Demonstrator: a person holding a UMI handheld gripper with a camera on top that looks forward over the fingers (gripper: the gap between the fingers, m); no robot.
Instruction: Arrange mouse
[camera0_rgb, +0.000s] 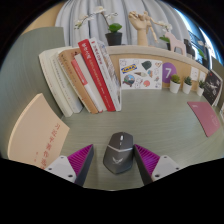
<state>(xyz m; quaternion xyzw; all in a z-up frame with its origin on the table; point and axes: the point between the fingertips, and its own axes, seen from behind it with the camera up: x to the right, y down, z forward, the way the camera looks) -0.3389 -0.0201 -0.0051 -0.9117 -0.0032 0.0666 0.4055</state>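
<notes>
Grey plastic is what I see first: the mouse (118, 154) sits on the pale desk (150, 115), directly between my gripper's (117, 163) two fingers. The magenta pads (76, 161) flank it on both sides, close against its flanks, though I cannot tell whether they actually press on it. The mouse rests flat on the desk, its scroll wheel pointing away from me. Beyond the mouse, a row of books (88, 78) leans against each other, red and white spines showing. Beyond and right of the mouse stands a card with stickers (140, 74), then small potted plants (176, 84). Well right of the mouse lies a pink notebook (204, 116). Left of the mouse lies a beige booklet (36, 132) with red print.
</notes>
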